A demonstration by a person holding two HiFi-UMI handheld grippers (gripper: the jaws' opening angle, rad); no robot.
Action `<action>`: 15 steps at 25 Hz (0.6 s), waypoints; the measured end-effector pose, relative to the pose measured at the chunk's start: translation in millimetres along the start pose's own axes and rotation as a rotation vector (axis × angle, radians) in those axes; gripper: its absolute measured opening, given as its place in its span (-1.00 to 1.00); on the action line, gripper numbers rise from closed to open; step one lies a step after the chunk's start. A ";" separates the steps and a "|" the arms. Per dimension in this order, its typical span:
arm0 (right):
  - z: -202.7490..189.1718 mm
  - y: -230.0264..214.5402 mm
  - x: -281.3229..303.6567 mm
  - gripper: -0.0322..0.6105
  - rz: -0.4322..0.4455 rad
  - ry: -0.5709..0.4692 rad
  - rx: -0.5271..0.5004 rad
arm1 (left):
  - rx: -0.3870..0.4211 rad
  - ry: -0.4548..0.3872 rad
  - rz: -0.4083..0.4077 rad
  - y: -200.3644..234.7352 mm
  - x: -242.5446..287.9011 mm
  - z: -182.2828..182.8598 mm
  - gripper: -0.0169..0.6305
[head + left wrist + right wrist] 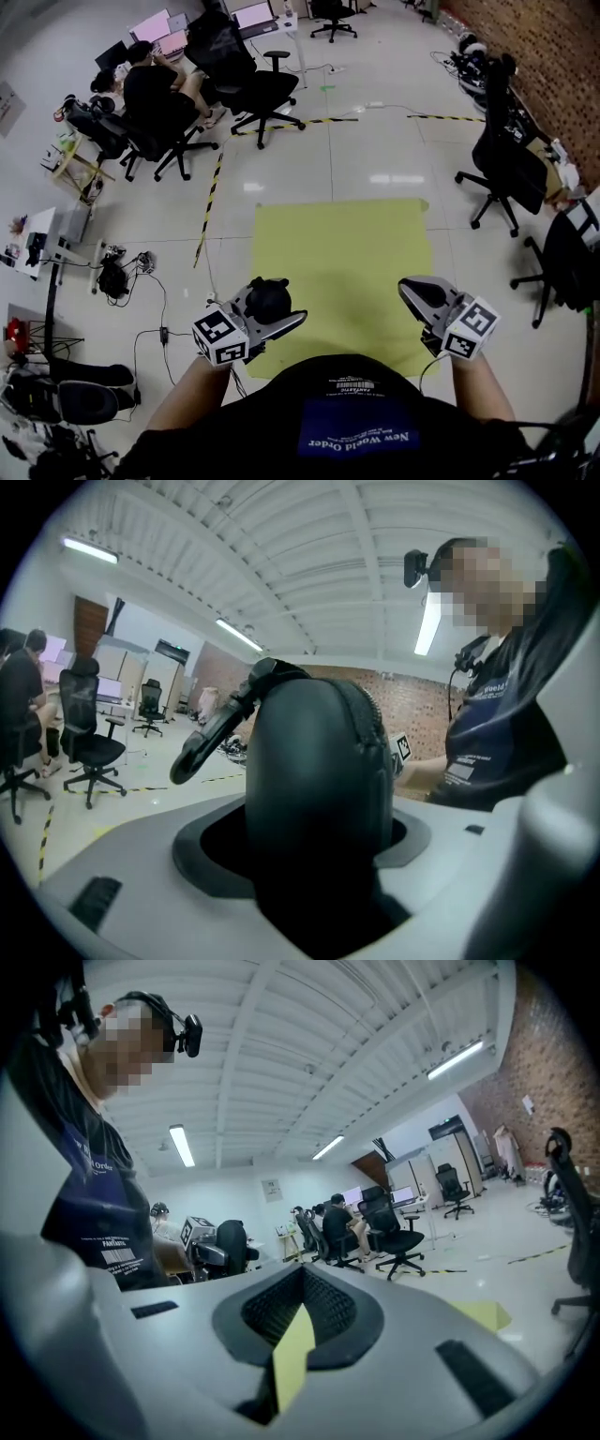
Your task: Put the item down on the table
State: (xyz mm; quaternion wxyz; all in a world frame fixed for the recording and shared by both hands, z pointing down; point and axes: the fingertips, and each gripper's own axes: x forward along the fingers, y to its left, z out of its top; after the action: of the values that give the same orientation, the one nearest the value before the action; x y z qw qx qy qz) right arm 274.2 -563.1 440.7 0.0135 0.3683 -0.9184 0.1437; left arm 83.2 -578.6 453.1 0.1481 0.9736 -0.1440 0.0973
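I hold black pouch [269,297] clenched in left gripper [265,317], long axis upright; yellow surface [342,248] directly ahead, frame centre; right gripper [414,291] closed, empty.

Count on inspection: two grippers are showing, left gripper [278,307] and right gripper [413,287]; one black zipped case [267,296] is showing; one yellow mat [342,258] is lying flat.

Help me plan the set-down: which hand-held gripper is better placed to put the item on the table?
Left. The left hand-held gripper is shut on the dark pouch above the yellow table's near edge; the right hand-held gripper has its jaws together on nothing.
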 end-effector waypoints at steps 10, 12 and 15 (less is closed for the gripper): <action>-20.6 2.9 27.3 -0.94 -0.046 0.060 0.017 | 0.310 0.394 -0.038 65.0 39.1 -58.7 0.04; -31.5 -4.4 31.1 -0.94 -0.042 0.069 0.024 | 0.385 0.481 -0.038 74.2 52.0 -78.5 0.04; -50.2 -20.5 35.8 -0.94 -0.050 0.088 0.044 | 0.459 0.610 -0.038 86.7 68.9 -111.2 0.04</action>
State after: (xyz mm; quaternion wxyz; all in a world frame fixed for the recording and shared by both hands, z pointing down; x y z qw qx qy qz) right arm 258.0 -587.6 498.7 0.0492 0.3846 -0.9041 0.1797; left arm 104.8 -640.1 596.0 -0.0362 0.9102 -0.0498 0.4096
